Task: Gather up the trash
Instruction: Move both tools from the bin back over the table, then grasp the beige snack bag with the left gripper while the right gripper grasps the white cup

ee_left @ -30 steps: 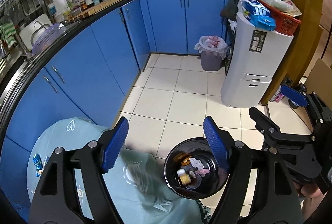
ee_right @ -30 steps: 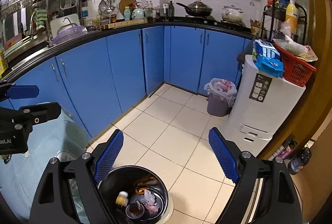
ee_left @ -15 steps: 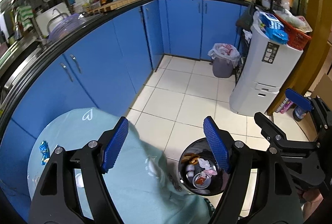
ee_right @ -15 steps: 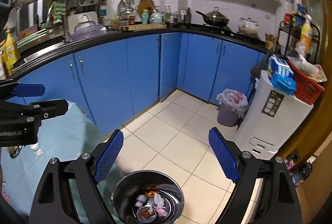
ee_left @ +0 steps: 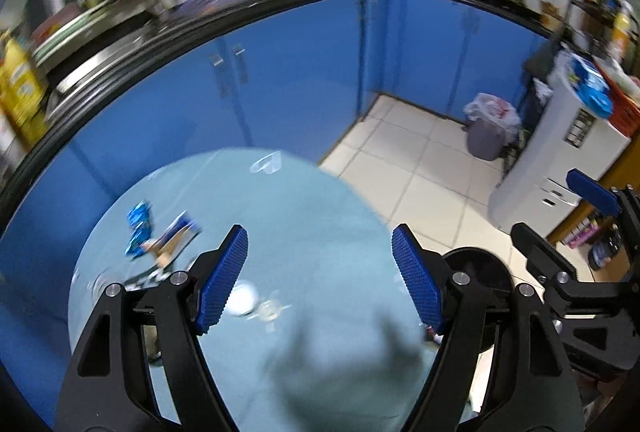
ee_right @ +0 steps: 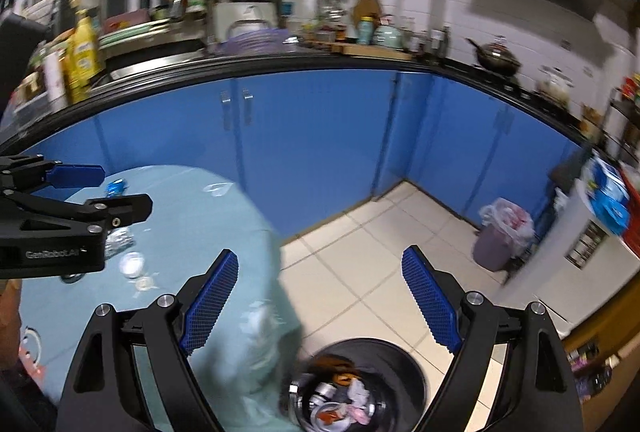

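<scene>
Both grippers, left [ee_left: 320, 276] and right [ee_right: 320, 306], were spread and empty; blue wrappers [ee_left: 138, 228] lay ahead-left of the left one, so a hasty reach risked sliding them off the table [ee_left: 320, 200].

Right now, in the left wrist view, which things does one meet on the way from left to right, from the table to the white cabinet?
Blue wrappers → white cap → black bin, partly behind the gripper finger → grey bin with a bag → white cabinet.
</scene>
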The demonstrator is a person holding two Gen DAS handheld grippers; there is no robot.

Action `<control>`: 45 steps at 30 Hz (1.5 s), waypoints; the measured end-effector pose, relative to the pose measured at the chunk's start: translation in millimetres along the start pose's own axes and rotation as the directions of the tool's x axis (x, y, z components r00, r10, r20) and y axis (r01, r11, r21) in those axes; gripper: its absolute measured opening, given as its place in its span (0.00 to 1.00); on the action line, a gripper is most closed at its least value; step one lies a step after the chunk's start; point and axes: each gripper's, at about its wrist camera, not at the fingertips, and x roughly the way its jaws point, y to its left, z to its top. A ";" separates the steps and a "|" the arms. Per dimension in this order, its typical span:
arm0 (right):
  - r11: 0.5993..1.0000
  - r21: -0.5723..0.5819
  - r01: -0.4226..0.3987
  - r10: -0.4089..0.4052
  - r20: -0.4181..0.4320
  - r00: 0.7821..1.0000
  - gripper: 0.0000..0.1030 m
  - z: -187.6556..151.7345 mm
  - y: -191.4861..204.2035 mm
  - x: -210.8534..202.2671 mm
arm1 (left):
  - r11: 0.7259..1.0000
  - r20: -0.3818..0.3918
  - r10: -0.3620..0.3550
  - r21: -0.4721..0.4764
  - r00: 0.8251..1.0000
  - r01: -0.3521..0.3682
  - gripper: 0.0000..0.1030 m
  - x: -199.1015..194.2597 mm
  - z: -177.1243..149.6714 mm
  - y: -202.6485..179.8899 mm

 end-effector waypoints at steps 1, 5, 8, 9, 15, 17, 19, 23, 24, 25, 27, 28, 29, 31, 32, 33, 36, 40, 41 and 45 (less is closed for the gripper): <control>1.000 -0.010 -0.013 0.013 -0.003 1.000 0.80 1.5 7.9 2.9 | 1.000 -0.008 0.014 -0.020 1.000 -0.014 0.73 1.7 -4.2 12.5; 0.994 -0.061 -0.086 0.085 -0.024 0.996 0.80 5.8 52.3 19.0 | 0.993 -0.039 0.061 -0.097 0.997 -0.064 0.73 7.6 -23.7 57.9; 0.987 -0.084 -0.135 0.132 -0.049 0.990 0.80 6.4 81.0 32.3 | 0.984 -0.063 0.098 -0.143 0.993 -0.106 0.73 12.1 -42.9 88.8; 0.984 -0.090 -0.156 0.151 -0.062 0.987 0.80 5.9 90.5 38.2 | 0.980 -0.074 0.113 -0.155 0.991 -0.123 0.73 14.7 -50.2 99.5; 0.965 -0.081 -0.251 0.237 -0.155 0.959 0.80 -0.5 131.4 76.0 | 0.961 -0.162 0.145 -0.212 0.976 -0.178 0.73 37.9 -89.9 149.3; 0.959 -0.083 -0.272 0.253 -0.184 0.950 0.80 -2.9 142.9 88.0 | 0.957 -0.191 0.149 -0.221 0.970 -0.190 0.73 46.8 -101.4 161.4; 0.954 -0.088 -0.287 0.264 -0.212 0.941 0.80 -4.5 152.9 99.2 | 0.952 -0.221 0.145 -0.234 0.964 -0.197 0.73 56.1 -112.5 170.9; 0.943 -0.123 -0.310 0.270 -0.263 0.926 0.80 -11.1 175.8 120.3 | 0.943 -0.261 0.135 -0.261 0.956 -0.204 0.72 72.2 -124.3 187.5; 0.940 -0.131 -0.315 0.271 -0.274 0.923 0.80 -12.4 180.2 124.9 | 0.942 -0.267 0.130 -0.267 0.955 -0.203 0.72 75.2 -127.0 191.1; 0.938 -0.136 -0.319 0.272 -0.283 0.920 0.80 -13.3 183.7 129.1 | 0.941 -0.274 0.124 -0.273 0.954 -0.201 0.72 78.9 -129.7 194.6; 0.934 -0.145 -0.326 0.271 -0.304 0.913 0.80 -15.3 190.2 138.3 | 0.941 -0.286 0.118 -0.274 0.951 -0.199 0.72 82.8 -132.0 196.5; 0.933 -0.147 -0.328 0.271 -0.314 0.910 0.80 -16.4 192.6 142.7 | 0.941 -0.294 0.114 -0.275 0.949 -0.198 0.72 86.1 -134.4 197.8; 0.932 -0.147 -0.331 0.271 -0.320 0.908 0.80 -16.8 193.8 145.8 | 0.940 -0.298 0.110 -0.277 0.948 -0.197 0.72 88.1 -135.8 198.7; 0.932 -0.151 -0.331 0.267 -0.332 0.905 0.80 -18.4 198.3 152.3 | 0.939 -0.309 0.100 -0.284 0.946 -0.193 0.71 92.7 -138.6 200.9; 0.932 -0.153 -0.329 0.263 -0.339 0.903 0.80 -19.4 200.0 156.1 | 0.938 -0.313 0.094 -0.291 0.945 -0.190 0.71 94.6 -140.6 202.6; 0.932 -0.154 -0.329 0.261 -0.345 0.902 0.80 -20.3 201.2 159.1 | 0.936 -0.307 0.089 -0.299 0.947 -0.185 0.71 94.5 -141.7 204.2; 0.931 -0.151 -0.331 0.261 -0.356 0.897 0.80 -22.6 202.9 164.8 | 0.938 -0.301 0.095 -0.292 0.949 -0.186 0.70 93.7 -141.9 204.2; 0.931 -0.158 -0.329 0.257 -0.355 0.899 0.79 -24.3 204.3 166.8 | 0.939 -0.292 0.100 -0.288 0.951 -0.187 0.63 90.1 -143.8 206.2; 0.931 -0.166 -0.327 0.254 -0.352 0.901 0.76 -24.6 205.0 166.4 | 0.939 -0.290 0.099 -0.291 0.952 -0.186 0.58 90.1 -142.5 206.9; 0.928 -0.181 -0.325 0.245 -0.362 0.899 0.50 -26.0 207.5 166.7 | 0.937 -0.290 0.096 -0.297 0.952 -0.185 0.47 91.7 -139.9 207.7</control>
